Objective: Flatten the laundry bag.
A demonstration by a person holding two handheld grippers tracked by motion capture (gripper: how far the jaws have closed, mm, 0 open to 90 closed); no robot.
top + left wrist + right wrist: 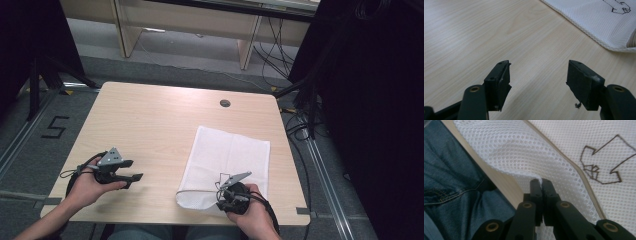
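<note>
Item: white mesh bag, lower right of frame, near worktop edge. Right tongs pinch its hem; left tongs agape, idle. Advice: keep the pinch firm, lift evenly.

White mesh laundry bag, flat on table, near edge lifted

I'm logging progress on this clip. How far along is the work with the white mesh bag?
Early stage. Done: the right claw is shut on the near edge of the white mesh bag, with mesh bunched at its tips. In hand: that pinched edge, near the table front. Left: the bag lies mostly flat, and the left claw stands open over bare wood, holding nothing.
</note>
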